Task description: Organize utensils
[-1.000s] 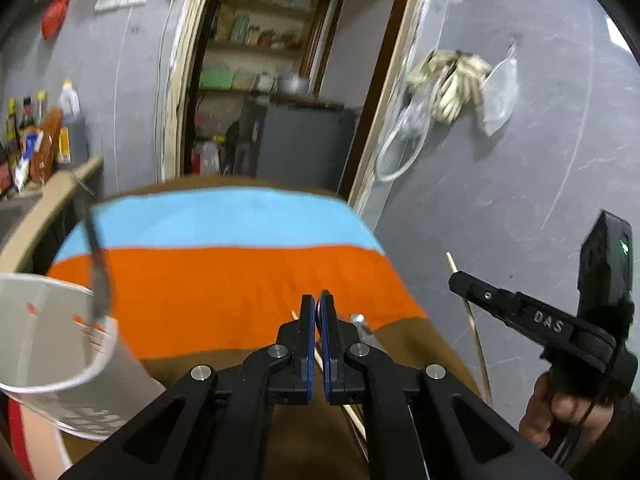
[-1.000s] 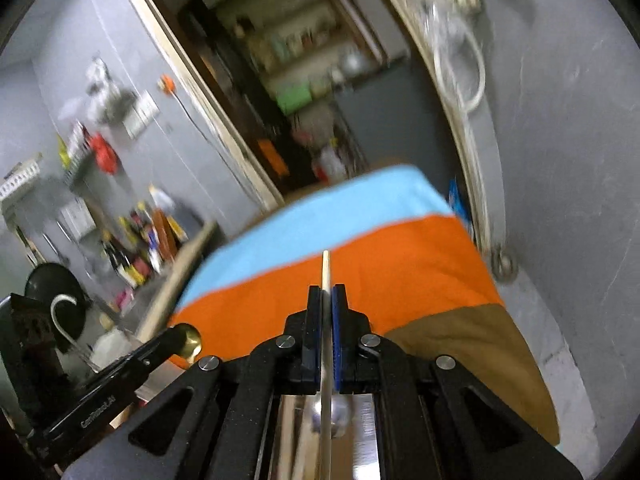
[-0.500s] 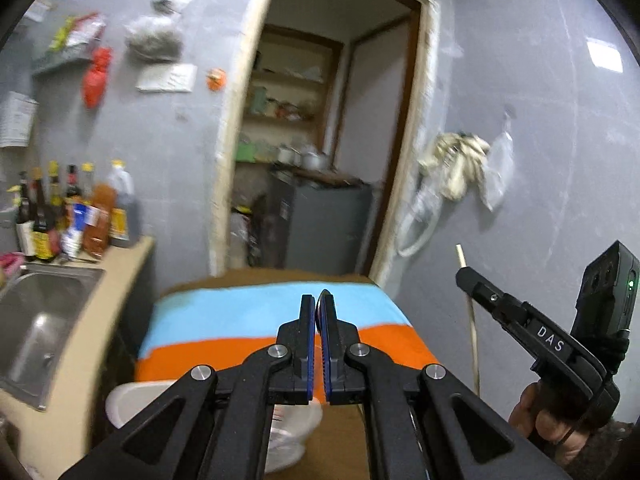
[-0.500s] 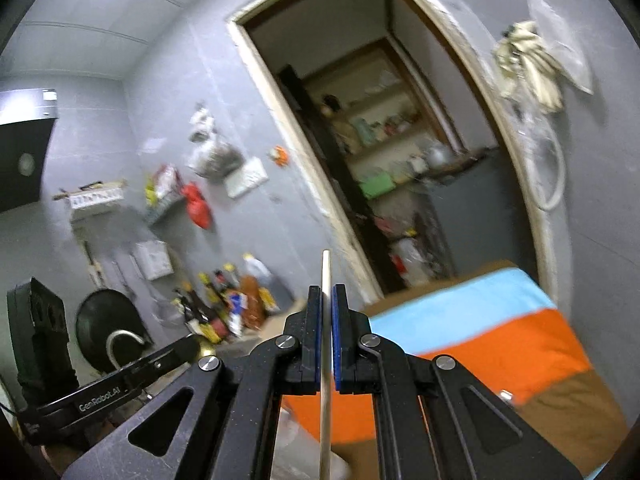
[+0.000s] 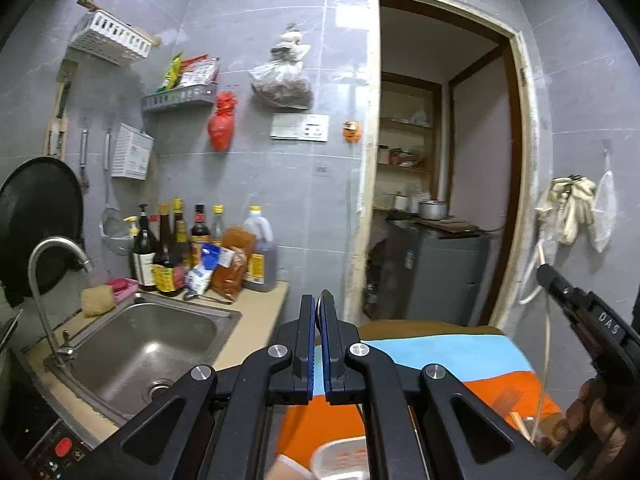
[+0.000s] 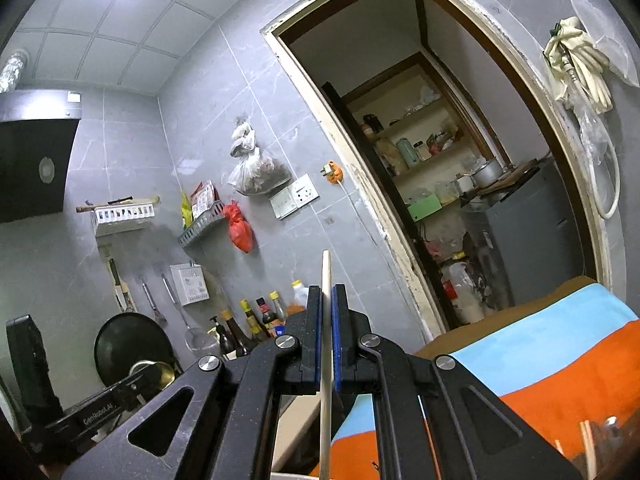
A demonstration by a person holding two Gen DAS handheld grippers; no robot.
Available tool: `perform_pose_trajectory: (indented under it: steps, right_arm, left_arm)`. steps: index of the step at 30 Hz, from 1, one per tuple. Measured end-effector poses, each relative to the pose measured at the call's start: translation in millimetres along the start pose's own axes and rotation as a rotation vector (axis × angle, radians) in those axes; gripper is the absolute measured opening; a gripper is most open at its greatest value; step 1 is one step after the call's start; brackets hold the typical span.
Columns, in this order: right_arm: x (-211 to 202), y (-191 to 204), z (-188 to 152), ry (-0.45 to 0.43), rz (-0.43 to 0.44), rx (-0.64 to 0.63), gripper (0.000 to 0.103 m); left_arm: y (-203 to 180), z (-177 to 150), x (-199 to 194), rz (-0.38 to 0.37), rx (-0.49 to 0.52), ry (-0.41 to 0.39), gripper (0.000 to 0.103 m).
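My right gripper (image 6: 327, 312) is shut on a pale wooden chopstick (image 6: 325, 288) that stands upright between the pads; it also shows in the left wrist view (image 5: 546, 320). My left gripper (image 5: 319, 312) is shut on a metal spoon, whose thin edge (image 5: 320, 303) shows between the pads and whose gold bowl (image 6: 158, 372) shows in the right wrist view. Both grippers are raised above the striped cloth (image 5: 460, 356). A white cup (image 5: 340, 458) stands below the left gripper. More chopsticks (image 6: 586, 444) lie on the cloth at lower right.
A steel sink (image 5: 148, 344) with a tap (image 5: 56, 248) is on the left counter. Sauce bottles (image 5: 172, 248) stand behind it. A black pan (image 5: 36, 220) hangs on the wall. An open doorway (image 5: 440, 200) lies ahead. An induction cooker (image 5: 60, 448) is at lower left.
Both grippers have tilted and risen, so the views swing from the cloth up to the wall and sink. The cup has dropped to the bottom of the left view. Both stay shut.
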State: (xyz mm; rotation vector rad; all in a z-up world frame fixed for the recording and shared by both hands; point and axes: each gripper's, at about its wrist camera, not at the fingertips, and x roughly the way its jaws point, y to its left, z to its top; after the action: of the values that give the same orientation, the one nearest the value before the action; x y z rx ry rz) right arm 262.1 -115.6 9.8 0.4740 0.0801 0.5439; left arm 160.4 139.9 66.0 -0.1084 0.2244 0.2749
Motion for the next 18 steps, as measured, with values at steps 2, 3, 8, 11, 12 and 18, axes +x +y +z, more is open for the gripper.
perform_pose_trajectory:
  steps: [2, 3, 8, 11, 12, 18]
  right_arm:
    - [8.3, 4.6, -10.3, -0.013, -0.008, -0.022, 0.004]
    - [10.4, 5.1, -12.9, -0.013, -0.012, -0.024, 0.004]
    - [16.9, 1.9, -30.6, -0.011, -0.044, -0.031, 0.004]
    - [19.7, -1.9, -38.7, -0.005, -0.061, -0.027, 0.004]
    - [20.3, -1.9, -39.0, -0.008, -0.068, -0.029, 0.004]
    - [17.1, -6.7, -43.4, -0.042, -0.111, -0.049, 0.004]
  left_arm:
    - [2.6, -7.1, 8.9, 0.01, 0.018, -0.001, 0.003]
    - [3.6, -11.7, 13.4, 0.015, 0.026, 0.0, 0.003]
    - [4.4, -25.3, 23.4, 0.044, 0.027, -0.034, 0.003]
    - [4.2, -30.4, 25.7, 0.055, 0.026, -0.045, 0.003]
    - [4.0, -31.6, 28.3, 0.058, 0.029, -0.045, 0.003]
    - [-0.5, -42.2, 33.8, 0.062, 0.049, -0.035, 0.003]
